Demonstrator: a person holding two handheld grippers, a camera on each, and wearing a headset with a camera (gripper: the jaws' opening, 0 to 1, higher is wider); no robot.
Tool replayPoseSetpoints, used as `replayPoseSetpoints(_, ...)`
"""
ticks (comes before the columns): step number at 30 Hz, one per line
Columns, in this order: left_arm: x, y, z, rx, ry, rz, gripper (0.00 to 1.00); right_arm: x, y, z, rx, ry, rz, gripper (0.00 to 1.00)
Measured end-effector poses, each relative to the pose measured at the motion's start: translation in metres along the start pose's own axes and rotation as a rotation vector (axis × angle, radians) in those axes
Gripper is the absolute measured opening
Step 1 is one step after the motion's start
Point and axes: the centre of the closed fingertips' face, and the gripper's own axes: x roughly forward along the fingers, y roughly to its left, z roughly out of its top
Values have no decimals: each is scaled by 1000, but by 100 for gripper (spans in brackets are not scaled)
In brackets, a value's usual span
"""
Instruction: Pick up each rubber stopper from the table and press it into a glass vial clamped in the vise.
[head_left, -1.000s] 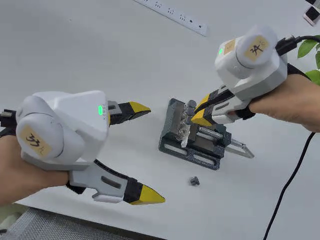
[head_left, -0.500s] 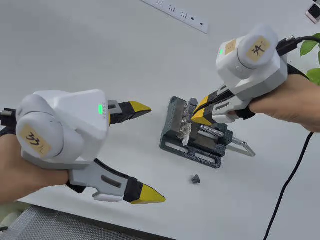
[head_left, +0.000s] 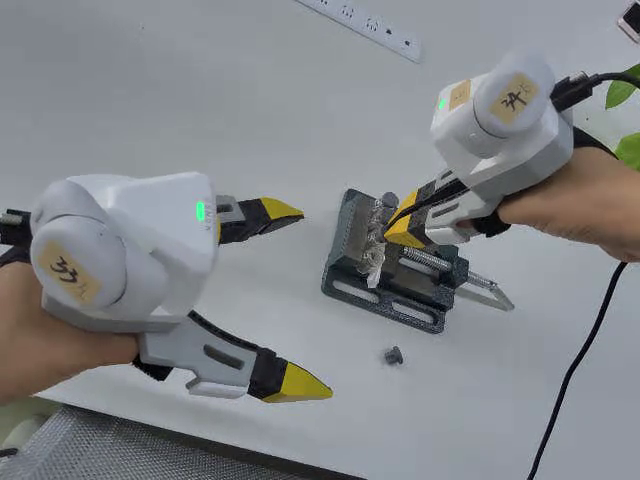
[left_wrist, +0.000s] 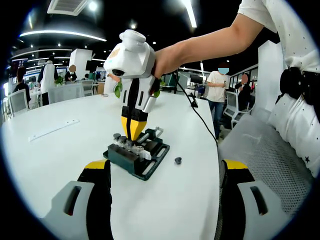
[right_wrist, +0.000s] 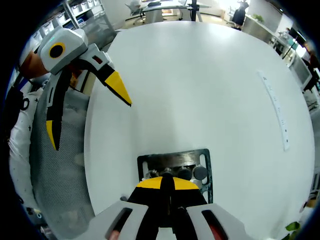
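Note:
A dark vise (head_left: 396, 296) stands mid-table and clamps a row of glass vials (head_left: 372, 262); three of them carry grey stoppers (right_wrist: 200, 172). My right gripper (head_left: 393, 228) is shut and points down, its yellow tips resting on the vial row (left_wrist: 131, 143). Whether anything sits between those tips is hidden. One loose grey stopper (head_left: 393, 354) lies on the table just in front of the vise, also seen as a small stopper (left_wrist: 177, 160) right of the vise (left_wrist: 145, 160). My left gripper (head_left: 288, 297) hovers open, left of the vise, holding nothing.
A white power strip (head_left: 370, 25) lies at the far side of the table. Green plant leaves (head_left: 630, 95) and a black cable (head_left: 585, 350) are on the right. The table's near edge and a mesh chair seat (head_left: 100, 450) are at the bottom left. People stand far behind.
The view has shifted slightly. My right gripper's tips have edged a little closer onto the vial row. The left gripper stays open in the same place.

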Motion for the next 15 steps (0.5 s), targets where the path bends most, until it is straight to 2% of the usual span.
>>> replayPoseSetpoints(15,1,3,0,-2,-1,-1,89,2,0,0,-30,31,-8,1)
